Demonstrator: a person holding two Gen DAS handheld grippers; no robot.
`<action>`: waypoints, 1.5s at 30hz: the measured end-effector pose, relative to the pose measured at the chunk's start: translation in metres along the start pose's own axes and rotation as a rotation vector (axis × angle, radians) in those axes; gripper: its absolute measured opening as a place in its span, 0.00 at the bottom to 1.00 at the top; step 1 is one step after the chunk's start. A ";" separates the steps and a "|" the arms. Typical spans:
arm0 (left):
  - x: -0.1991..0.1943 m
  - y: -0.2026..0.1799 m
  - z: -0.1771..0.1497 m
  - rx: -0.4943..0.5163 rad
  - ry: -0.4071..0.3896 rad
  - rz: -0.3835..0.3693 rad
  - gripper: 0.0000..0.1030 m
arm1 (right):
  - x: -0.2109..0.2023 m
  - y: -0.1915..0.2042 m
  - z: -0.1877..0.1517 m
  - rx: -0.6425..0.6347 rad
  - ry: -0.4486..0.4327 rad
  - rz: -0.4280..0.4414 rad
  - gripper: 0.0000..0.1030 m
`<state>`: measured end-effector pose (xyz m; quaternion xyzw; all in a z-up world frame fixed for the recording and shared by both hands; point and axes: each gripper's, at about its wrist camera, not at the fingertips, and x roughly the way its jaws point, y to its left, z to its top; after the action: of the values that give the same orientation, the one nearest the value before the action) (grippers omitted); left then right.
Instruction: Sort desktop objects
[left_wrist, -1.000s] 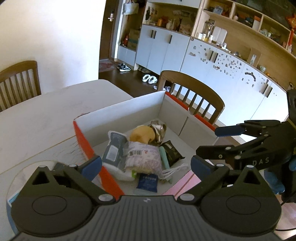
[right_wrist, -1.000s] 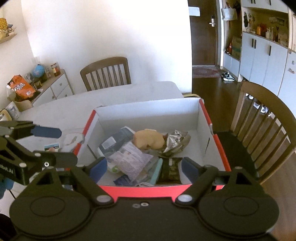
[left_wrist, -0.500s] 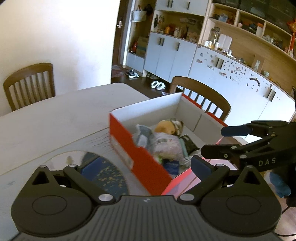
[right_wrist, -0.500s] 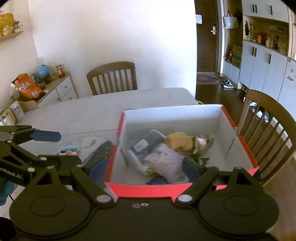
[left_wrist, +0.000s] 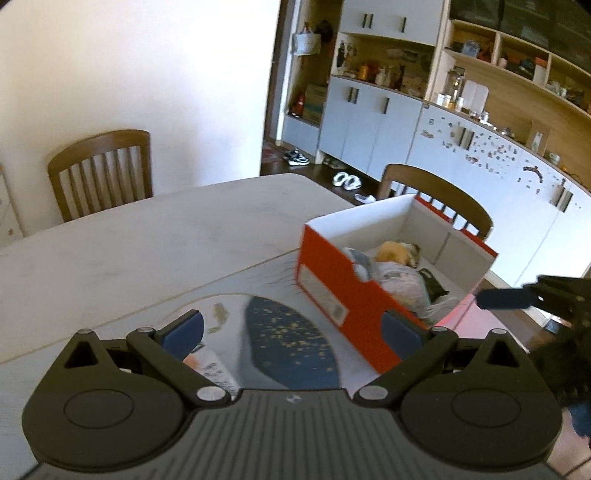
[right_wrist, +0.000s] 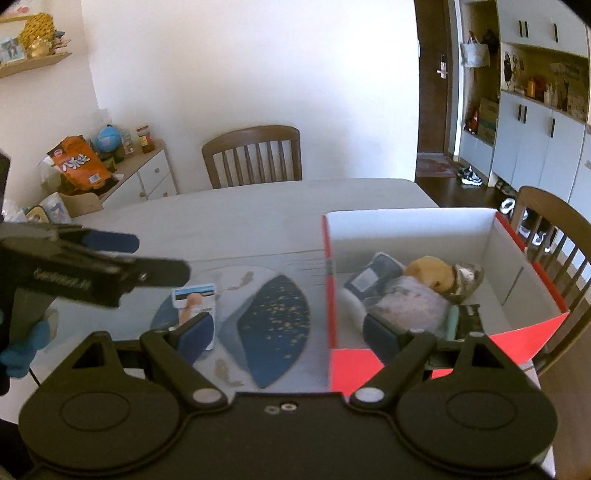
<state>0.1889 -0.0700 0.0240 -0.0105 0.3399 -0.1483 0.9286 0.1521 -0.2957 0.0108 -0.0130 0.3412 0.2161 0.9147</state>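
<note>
Both claws gape, empty: left claw (left_wrist: 291, 332), right claw (right_wrist: 288, 332). Box (right_wrist: 410, 236) at 2 o'clock, mostly filled. Card (right_wrist: 195, 295) on table (right_wrist: 236, 221), 10 o'clock. Next, likely: grab card.

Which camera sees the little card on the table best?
The right wrist view: the card lies in plain sight on the table, left of the red box. In the left wrist view only a blurred corner shows behind that gripper's left finger.
</note>
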 end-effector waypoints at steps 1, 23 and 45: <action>0.000 0.005 -0.001 -0.002 -0.001 0.007 1.00 | 0.000 0.008 -0.002 -0.007 -0.007 -0.005 0.86; 0.050 0.066 -0.031 -0.032 0.101 0.069 1.00 | 0.046 0.111 -0.042 -0.066 0.017 -0.019 0.86; 0.123 0.088 -0.044 -0.142 0.279 0.115 1.00 | 0.118 0.133 -0.065 -0.051 0.103 -0.021 0.85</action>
<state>0.2740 -0.0166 -0.0976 -0.0360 0.4751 -0.0704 0.8764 0.1379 -0.1406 -0.0970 -0.0509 0.3819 0.2141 0.8976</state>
